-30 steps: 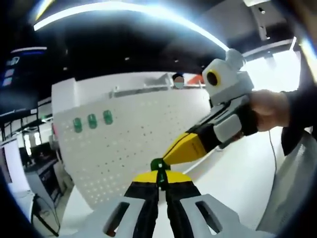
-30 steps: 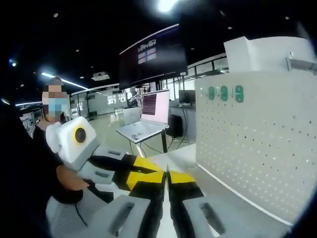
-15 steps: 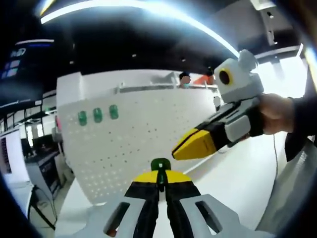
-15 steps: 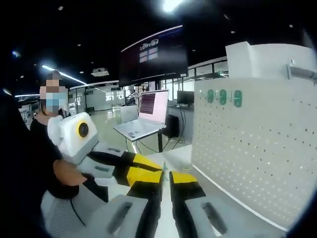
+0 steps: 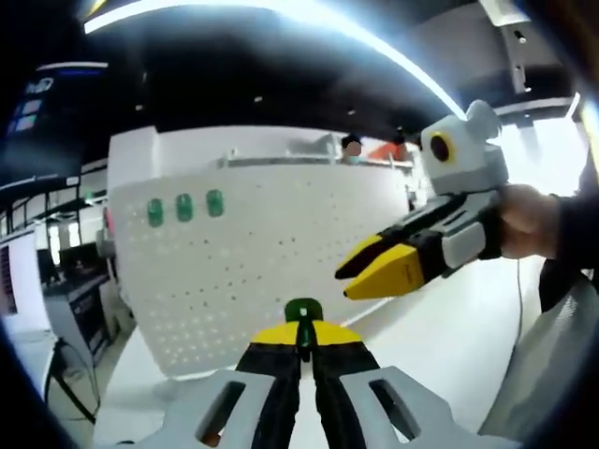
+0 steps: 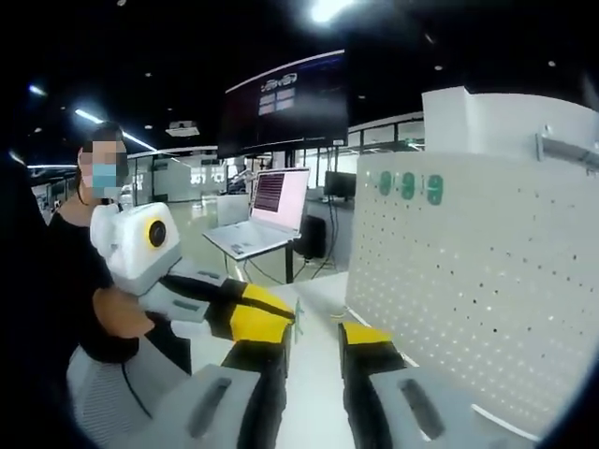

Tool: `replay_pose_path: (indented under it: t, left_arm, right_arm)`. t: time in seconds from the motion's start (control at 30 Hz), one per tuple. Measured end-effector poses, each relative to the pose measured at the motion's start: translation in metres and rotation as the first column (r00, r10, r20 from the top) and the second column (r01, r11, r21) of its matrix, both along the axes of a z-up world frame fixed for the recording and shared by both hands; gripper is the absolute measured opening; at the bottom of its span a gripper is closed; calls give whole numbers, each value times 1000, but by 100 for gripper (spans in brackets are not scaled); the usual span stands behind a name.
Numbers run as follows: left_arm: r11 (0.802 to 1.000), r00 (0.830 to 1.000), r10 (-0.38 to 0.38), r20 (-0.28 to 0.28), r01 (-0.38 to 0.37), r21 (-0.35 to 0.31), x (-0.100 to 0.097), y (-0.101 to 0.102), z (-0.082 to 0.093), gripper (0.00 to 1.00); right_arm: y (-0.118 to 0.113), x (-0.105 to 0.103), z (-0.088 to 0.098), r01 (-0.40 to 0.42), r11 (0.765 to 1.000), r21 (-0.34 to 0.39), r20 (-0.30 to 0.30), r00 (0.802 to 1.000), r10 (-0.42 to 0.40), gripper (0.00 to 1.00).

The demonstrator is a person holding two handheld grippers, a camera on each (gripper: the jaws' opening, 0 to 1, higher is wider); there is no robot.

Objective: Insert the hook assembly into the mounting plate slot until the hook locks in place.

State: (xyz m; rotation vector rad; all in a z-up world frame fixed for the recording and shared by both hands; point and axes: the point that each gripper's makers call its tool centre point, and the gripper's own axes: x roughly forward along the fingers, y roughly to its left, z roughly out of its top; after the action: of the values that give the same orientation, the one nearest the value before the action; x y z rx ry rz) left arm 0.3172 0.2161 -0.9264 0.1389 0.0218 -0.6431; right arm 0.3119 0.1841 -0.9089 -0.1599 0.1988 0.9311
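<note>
**Green hook held before the white pegboard**

In the left gripper view, our left tongs (image 5: 301, 341) are clamped on a small green hook (image 5: 302, 311), held in front of the upright white pegboard (image 5: 262, 262). Three green hooks (image 5: 184, 207) sit near its top. The right tongs (image 5: 348, 280) reach in with jaws apart, above the white surface (image 5: 440, 346).

In the right gripper view, our right tongs (image 6: 312, 339) stand apart, holding nothing. A laptop (image 6: 265, 215) and a dark hanging screen (image 6: 285, 110) appear; its writing is too small to read.
</note>
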Motion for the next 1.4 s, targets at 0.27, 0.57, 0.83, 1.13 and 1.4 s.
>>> replay_pose_path:
  t: [0.27, 0.57, 0.83, 1.13, 1.4]
  left_arm:
    - [1000, 1000, -4, -17, 4, -18, -1, -2, -1, 3]
    - [1000, 999, 7, -39, -7, -14, 1, -4, -6, 3]
    - [999, 998, 31, -53, -33, -24, 2, -3, -6, 3]
    - [998, 997, 62, -44, -63, -27, 11, -6, 4, 3]
    - [994, 996, 94, -7, -95, -53, 29, -6, 35, 3]
  right_arm:
    - [-13, -2, -4, 29, 1000, -12, 14, 999, -29, 26]
    - [-28, -3, -4, 71, 997, -16, 46, 996, -70, 30]
    - [-43, 2, -2, 133, 991, -10, 94, 987, -132, 33]
    - [-55, 5, -9, 173, 985, -11, 114, 979, -171, 33]
    - [-58, 6, -12, 181, 983, -7, 108, 978, -179, 34]
